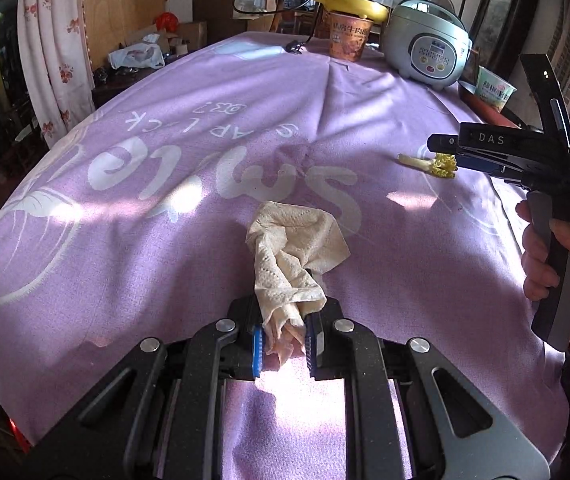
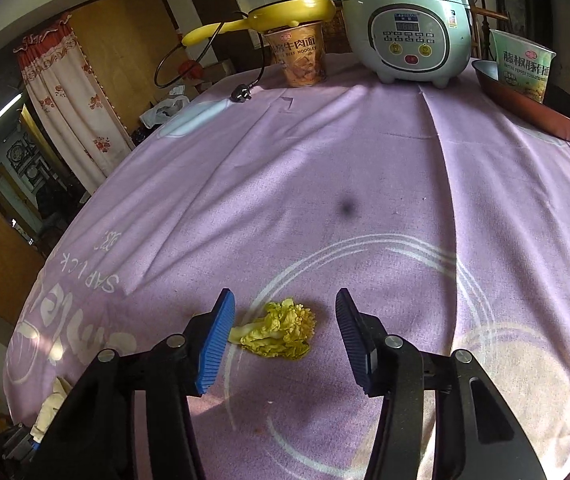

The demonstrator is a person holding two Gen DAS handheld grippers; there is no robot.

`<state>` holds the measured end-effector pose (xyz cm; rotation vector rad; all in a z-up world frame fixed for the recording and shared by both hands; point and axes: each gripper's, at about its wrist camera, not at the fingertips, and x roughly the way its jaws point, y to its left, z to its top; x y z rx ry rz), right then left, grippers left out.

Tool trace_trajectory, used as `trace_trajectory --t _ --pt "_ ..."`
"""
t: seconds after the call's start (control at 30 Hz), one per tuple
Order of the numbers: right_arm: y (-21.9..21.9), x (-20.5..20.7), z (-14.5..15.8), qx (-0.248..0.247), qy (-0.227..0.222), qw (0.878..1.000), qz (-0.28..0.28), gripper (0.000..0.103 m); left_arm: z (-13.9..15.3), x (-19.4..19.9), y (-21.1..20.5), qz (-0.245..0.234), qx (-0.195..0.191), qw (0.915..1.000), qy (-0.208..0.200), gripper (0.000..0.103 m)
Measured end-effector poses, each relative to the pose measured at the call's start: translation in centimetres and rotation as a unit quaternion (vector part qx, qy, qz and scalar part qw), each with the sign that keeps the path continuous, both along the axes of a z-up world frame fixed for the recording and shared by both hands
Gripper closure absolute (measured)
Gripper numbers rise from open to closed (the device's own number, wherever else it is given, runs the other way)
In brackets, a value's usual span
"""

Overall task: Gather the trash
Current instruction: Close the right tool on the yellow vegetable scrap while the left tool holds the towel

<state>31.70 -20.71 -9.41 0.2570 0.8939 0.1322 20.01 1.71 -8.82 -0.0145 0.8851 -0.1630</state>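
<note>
Crumpled tissue (image 1: 293, 264) clamped in left gripper (image 1: 283, 340) fingers; right gripper (image 2: 285, 340) fingers apart, straddling cabbage scrap (image 2: 281, 330); noodle cup (image 2: 523, 64) sits in red pan (image 2: 533, 110).

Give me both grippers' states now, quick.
Left gripper: shut on the crumpled paper towel.
Right gripper: open, jaws on either side of the lettuce scrap on the purple tablecloth, not clamped.

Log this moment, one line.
left gripper: shut on paper towel | right gripper: open, straddling cabbage leaf | leaf on tablecloth
</note>
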Motion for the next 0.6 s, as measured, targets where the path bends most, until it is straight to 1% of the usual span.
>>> trace_trajectory --t 0.03,0.1,0.17,0.27,0.37,0.6 --pt "0.0 0.0 -0.1 -0.003 0.0 1.0 0.0 0.052 0.0 0.0 0.0 0.0 0.001 1.0 0.0 0.086" --pt "0.1 0.1 -0.2 -0.002 0.001 1.0 0.002 0.061 0.0 -0.1 0.0 0.001 0.0 1.0 -0.001 0.086" --pt "0.1 0.2 -0.2 0.001 0.003 1.0 0.004 0.077 0.0 -0.1 0.1 0.001 -0.001 1.0 0.0 0.086" --pt "0.0 0.1 -0.2 0.006 0.003 1.0 0.006 0.085 0.0 -0.1 0.1 0.002 -0.001 1.0 0.0 0.085" --pt "-0.1 -0.1 0.2 0.011 -0.003 1.0 0.006 0.088 0.0 -0.1 0.1 0.002 -0.002 1.0 0.0 0.085" --pt "-0.2 -0.7 0.9 0.019 -0.013 1.0 0.009 0.089 0.0 0.0 0.2 0.002 -0.003 1.0 0.0 0.085"
